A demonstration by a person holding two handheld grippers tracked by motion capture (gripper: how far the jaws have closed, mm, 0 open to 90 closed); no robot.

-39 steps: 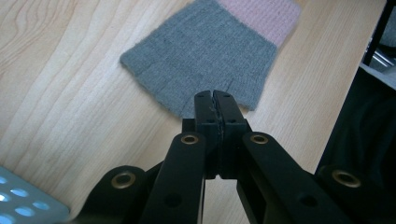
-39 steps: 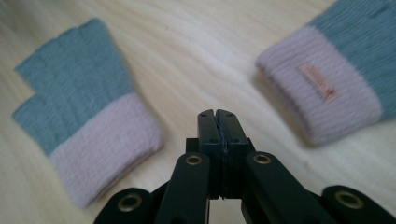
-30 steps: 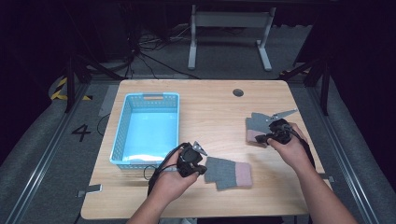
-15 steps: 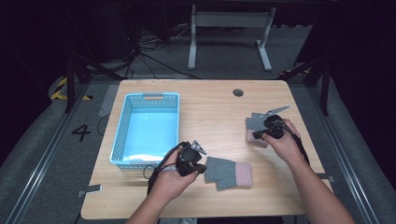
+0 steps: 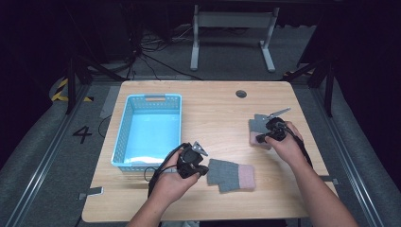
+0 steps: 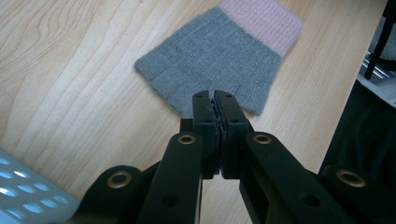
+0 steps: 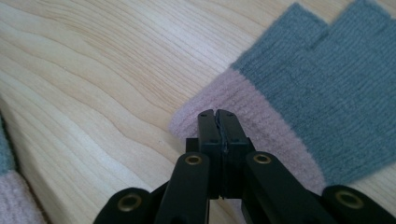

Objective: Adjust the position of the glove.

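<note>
High view, table: a wooden table (image 5: 213,113) carries a light blue basket (image 5: 149,130) on its left half and two grey-and-pink gloves toward you.
High view, near glove: the near glove (image 5: 231,175) lies flat by the front edge, pink cuff to the right, just right of your left gripper (image 5: 204,170).
High view, far glove: the far glove (image 5: 257,130) lies on the right side, partly under your right gripper (image 5: 259,138), well apart from the near one.
High view, hands: your left hand (image 5: 172,182) grips its tool beside the basket's front right corner; your right hand (image 5: 286,144) holds the other over the far glove.
Left gripper view, jaws: your jaws are pressed together with no gap, tips at the grey finger edge of the near glove (image 6: 224,56).
Left gripper view, hold: you cannot tell from here whether any fabric is pinched between them.
Left gripper view, surroundings: the glove lies flat on the wood, pink cuff farthest from you; a corner of the basket (image 6: 28,203) shows at lower left.
Right gripper view, jaws: your jaws are closed tight, tips over the pink cuff of the far glove (image 7: 303,88).
Right gripper view, hold: whether the cuff is caught between them cannot be told.
Right gripper view, glove: its grey finger end points away at upper right, flat on the wood; the near glove's (image 7: 14,200) edge shows at lower left.
</note>
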